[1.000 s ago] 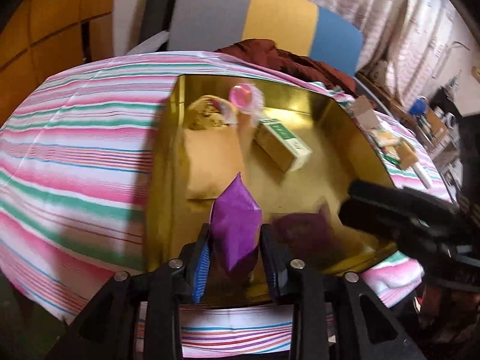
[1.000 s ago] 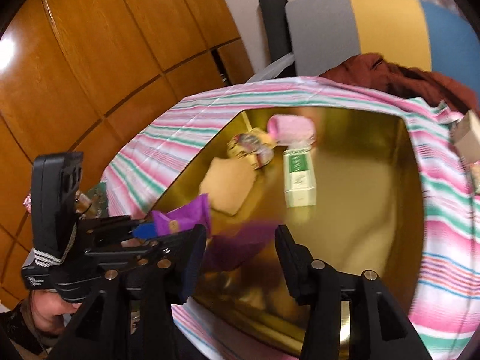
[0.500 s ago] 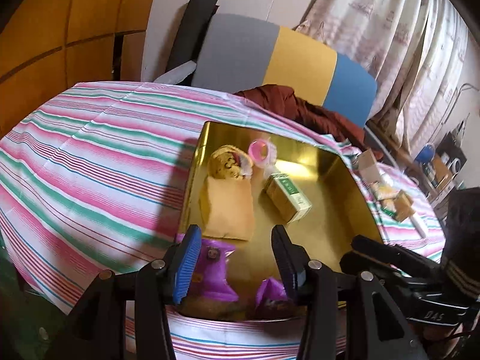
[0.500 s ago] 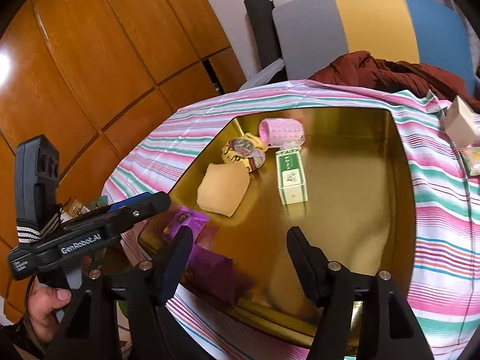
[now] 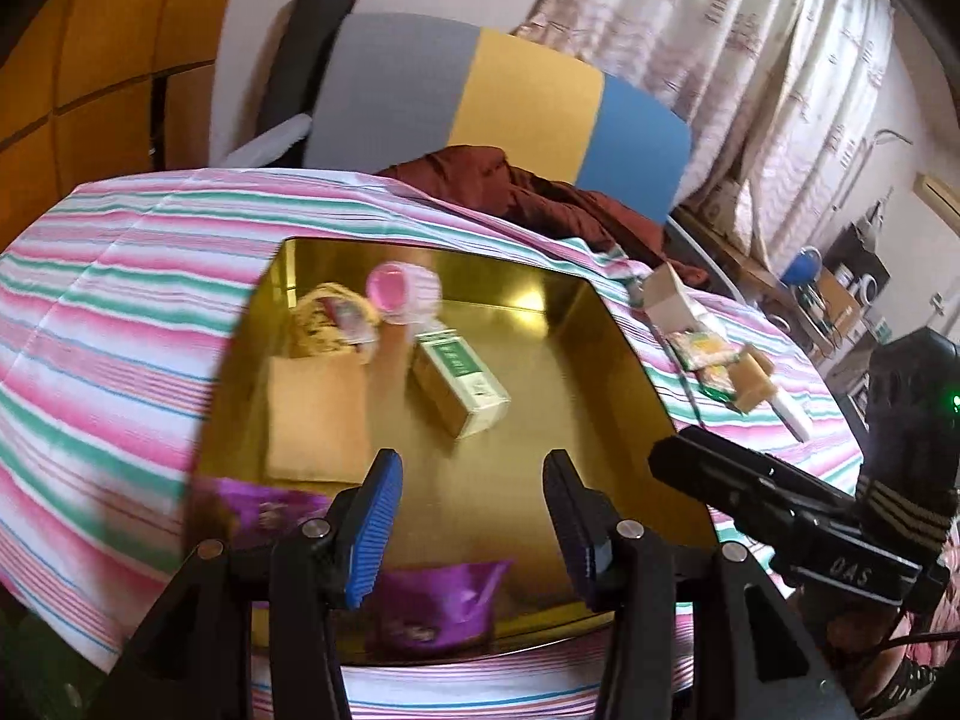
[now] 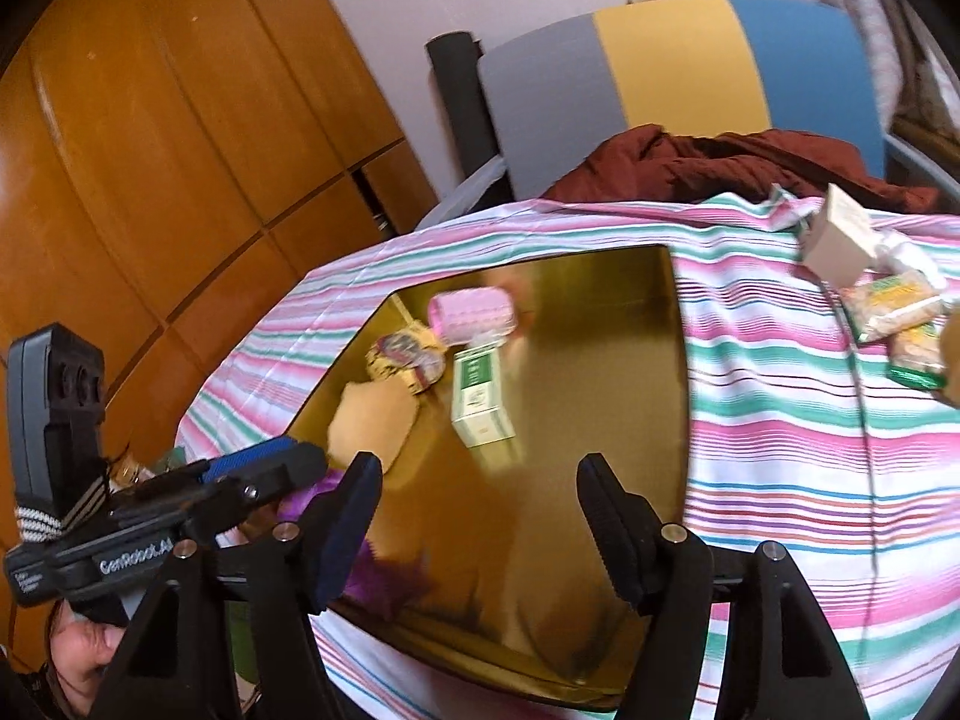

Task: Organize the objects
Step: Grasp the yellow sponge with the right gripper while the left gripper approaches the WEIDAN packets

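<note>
right gripper [image 6: 477, 516] jaws apart, empty | gold tray [image 6: 675, 360] below | green box [image 6: 480, 399] inside

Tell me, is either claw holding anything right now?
No. The left claw and right claw are both open and empty; the purple packet lies loose in the gold tray.

The left gripper [image 6: 252, 474] body reads "GenRobot.AI"; the right gripper [image 5: 690, 462] body reads "DAS"

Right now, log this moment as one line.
left gripper: open, empty | right gripper: open, empty | purple packet: in gold tray, near edge | snacks: on cloth, outside tray
</note>
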The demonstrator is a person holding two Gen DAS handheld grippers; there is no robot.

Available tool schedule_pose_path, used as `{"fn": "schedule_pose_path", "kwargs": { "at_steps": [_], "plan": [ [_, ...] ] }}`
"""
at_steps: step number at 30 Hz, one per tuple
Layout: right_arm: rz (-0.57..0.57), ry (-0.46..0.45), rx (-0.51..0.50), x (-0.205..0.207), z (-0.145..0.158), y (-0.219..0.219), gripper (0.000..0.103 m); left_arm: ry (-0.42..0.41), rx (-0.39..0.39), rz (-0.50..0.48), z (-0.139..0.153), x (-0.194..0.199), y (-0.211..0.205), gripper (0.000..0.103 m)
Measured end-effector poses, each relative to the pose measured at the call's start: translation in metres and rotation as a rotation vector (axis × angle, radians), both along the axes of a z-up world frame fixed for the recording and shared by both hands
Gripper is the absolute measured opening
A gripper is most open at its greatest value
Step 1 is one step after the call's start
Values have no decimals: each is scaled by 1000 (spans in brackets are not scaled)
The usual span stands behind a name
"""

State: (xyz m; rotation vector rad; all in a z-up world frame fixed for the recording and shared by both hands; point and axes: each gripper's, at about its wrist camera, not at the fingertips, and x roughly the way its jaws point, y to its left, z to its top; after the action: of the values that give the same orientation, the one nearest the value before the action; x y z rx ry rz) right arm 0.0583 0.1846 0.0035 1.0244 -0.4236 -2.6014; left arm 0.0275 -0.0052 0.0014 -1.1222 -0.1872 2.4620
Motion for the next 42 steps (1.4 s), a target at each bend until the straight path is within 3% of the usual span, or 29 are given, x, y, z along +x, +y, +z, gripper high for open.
{"fn": "schedule_pose_path", "kwargs": {
  "at_steps": [11, 28, 31, 33, 35, 42],
  "plan": [
    [-179, 13, -15, 6, -1, 68, 68, 1, -7, -126, 7, -3, 57, 49],
    [-605, -12, 46, -10, -18, 233, 68, -19, -29, -301, 7, 6, 135, 49],
    [-629, -27, 60, -25, -25, 251, 64, -23, -35, -314, 7, 7, 143, 49],
    [-622, -40, 68, -34, -30, 258, 52, -24, -40, -324, 7, 8, 148, 49],
    [-615, -48, 88, -40, -33, 263, 48, -25, -45, -330, 8, 8, 151, 49],
    [-722, -86, 51, -17, -44, 294, 51, -25, -42, -351, 10, 5, 163, 49]
  ]
}}
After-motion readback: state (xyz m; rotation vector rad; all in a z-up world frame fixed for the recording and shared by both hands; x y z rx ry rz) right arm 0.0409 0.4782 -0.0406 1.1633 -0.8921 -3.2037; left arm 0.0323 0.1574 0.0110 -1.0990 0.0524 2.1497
